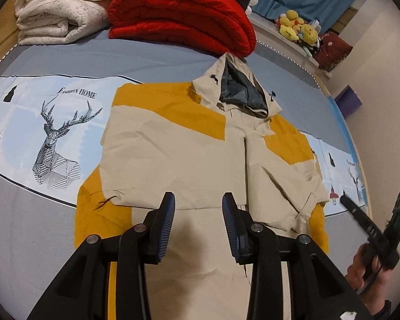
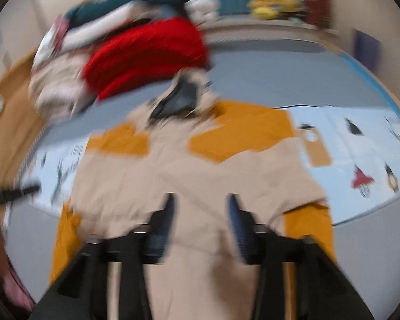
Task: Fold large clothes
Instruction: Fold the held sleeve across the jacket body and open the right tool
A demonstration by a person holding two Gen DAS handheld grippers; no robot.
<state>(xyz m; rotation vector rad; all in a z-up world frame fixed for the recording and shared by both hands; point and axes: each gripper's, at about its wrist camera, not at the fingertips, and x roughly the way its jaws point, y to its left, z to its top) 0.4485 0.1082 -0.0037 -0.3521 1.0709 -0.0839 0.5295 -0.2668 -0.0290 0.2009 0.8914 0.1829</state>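
A bed (image 1: 152, 56) with a grey sheet carried everything. A pale blue printed band with a deer (image 1: 56, 144) crossed it, to the left of the claw (image 1: 198, 208). Straight ahead of and under the claw lay a beige and yellow jacket (image 1: 189, 154), spread flat. Beyond it, at the far edge, sat a folded red blanket (image 1: 181, 13) and, left of that, a folded cream blanket (image 1: 61, 8).
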